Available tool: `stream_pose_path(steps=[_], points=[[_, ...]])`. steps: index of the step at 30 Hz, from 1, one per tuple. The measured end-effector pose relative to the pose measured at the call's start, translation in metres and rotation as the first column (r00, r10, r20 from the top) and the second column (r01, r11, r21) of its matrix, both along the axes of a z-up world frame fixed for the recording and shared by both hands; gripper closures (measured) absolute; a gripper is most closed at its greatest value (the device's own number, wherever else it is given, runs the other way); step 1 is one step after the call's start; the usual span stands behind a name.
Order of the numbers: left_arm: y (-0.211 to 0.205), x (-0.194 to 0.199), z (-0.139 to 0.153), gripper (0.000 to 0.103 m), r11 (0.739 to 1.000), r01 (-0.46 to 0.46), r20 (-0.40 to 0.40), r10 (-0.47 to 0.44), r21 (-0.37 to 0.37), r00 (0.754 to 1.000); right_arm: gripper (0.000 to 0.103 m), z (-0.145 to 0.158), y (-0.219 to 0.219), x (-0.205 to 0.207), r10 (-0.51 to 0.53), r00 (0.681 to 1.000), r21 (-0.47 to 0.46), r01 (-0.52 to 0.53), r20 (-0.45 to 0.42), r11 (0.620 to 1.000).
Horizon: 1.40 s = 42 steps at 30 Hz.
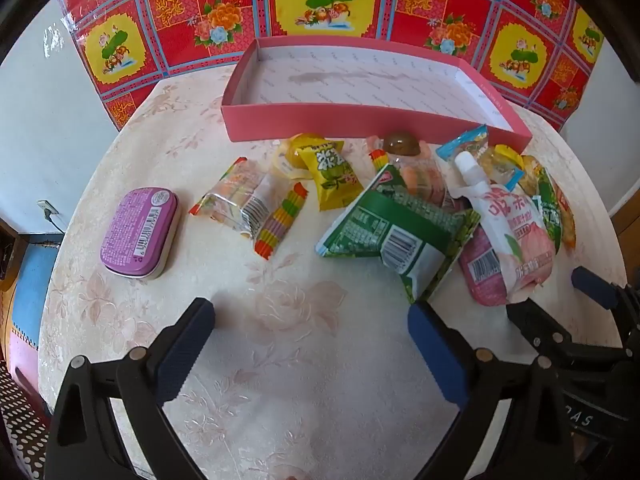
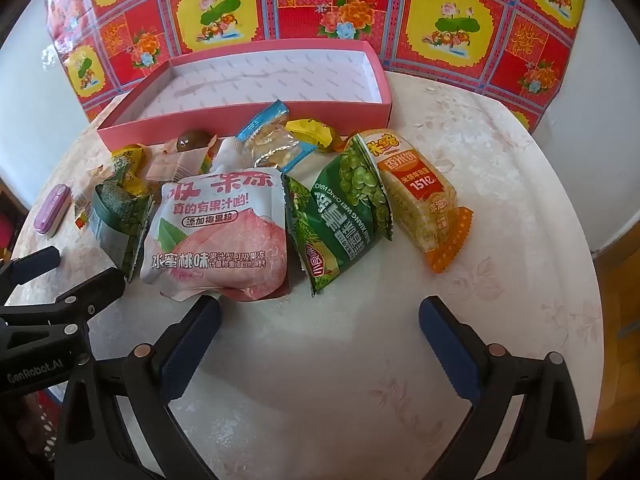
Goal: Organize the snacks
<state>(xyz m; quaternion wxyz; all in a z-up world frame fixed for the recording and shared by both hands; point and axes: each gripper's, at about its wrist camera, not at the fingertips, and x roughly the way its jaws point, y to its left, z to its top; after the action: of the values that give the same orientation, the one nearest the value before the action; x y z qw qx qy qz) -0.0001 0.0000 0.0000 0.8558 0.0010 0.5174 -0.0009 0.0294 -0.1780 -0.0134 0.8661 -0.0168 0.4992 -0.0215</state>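
In the left wrist view the left gripper (image 1: 310,328) hangs over bare surface (image 1: 280,380) with its jaws wide apart and nothing between them. Ahead and to the left of the jaws lies a purple tin (image 1: 139,233), probably rigid and smooth, so it would need a squeeze across its short sides. Straight ahead sits a clear candy packet (image 1: 240,200) with striped crimped ends, light and crinkly, best taken across its middle. Just ahead of the right jaw a green pea packet (image 1: 394,236) lies tilted on its neighbours. It looks puffy and light, and its sealed edge is the firmest place to pinch. The empty pink box (image 1: 360,118) stands beyond all the snacks. In the right wrist view the right gripper (image 2: 320,320) also has its jaws fully apart and empty. The peach jelly pouch (image 2: 220,236) lies just ahead of the left jaw, almost touching its tip. It is likely soft, heavier than the rest and slippery, so a hold near the spout or top seam seems safest. A second green pea packet (image 2: 340,216) and an orange rice cracker pack (image 2: 420,196) lie ahead between the jaws, and the crackers look brittle.
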Motion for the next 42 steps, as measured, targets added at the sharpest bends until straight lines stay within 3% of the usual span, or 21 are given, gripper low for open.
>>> stream_pose_path(steps=[34,42], points=[[0.0025,0.0,-0.0009,0.002,1.0,0.008,0.006,-0.008,0.002,1.0,0.0,0.0008,0.0013,-0.0018,0.012,1.0,0.0,-0.012,0.007,1.0],[0.0008,0.0025,-0.0006,0.0,1.0,-0.014,-0.018,0.014,0.006,1.0,0.0,0.0014,0.0033,-0.0016,0.03,0.999,0.001,-0.03,-0.026,1.0]])
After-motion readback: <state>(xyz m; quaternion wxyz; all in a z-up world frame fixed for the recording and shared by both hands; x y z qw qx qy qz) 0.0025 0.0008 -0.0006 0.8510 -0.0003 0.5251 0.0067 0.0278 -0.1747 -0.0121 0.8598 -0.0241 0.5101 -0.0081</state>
